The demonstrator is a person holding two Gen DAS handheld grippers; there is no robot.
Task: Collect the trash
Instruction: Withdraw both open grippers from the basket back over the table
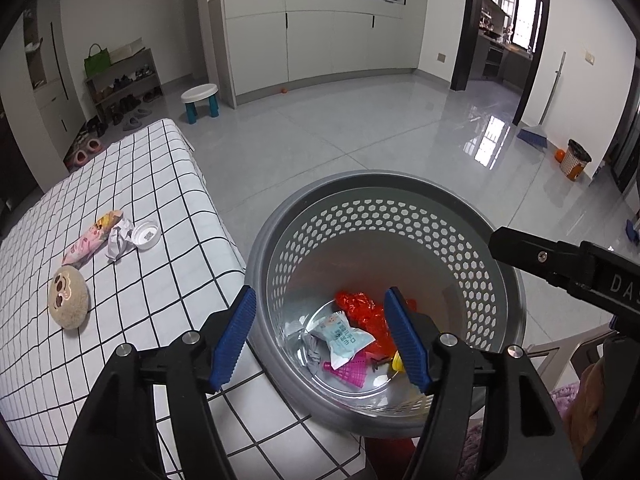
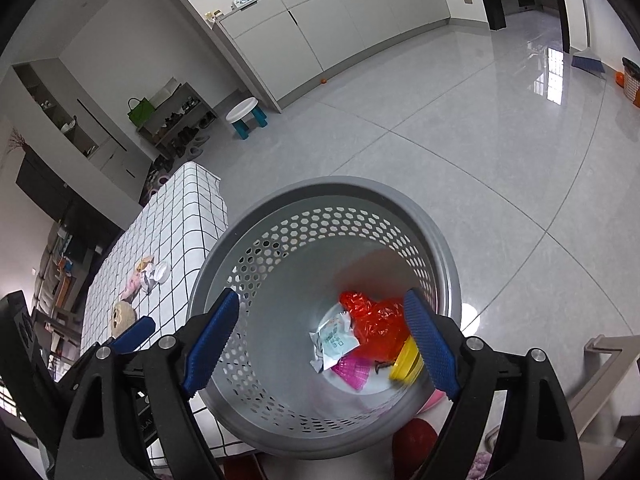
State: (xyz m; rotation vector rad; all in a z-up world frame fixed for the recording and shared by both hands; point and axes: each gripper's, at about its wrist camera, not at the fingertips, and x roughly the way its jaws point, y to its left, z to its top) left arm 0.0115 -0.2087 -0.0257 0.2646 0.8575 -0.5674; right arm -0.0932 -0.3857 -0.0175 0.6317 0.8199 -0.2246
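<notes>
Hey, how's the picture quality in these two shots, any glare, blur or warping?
Left wrist view: sharp, window glare on the floor, fisheye bending the cabinets. Right wrist view: same glare, stronger tilt and warping, slight blur on the bin near its bottom.

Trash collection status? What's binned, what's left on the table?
Done: red plastic bag, blue-white packet, pink mesh piece and yellow lid lie in the grey bin. In hand: nothing; left gripper and right gripper open above it. Left: pink wrapper, crumpled paper, white cap.

Open mouth of grey bin (image 1: 400, 184) unobstructed from above, table edge (image 1: 224, 240) close beside its rim
</notes>
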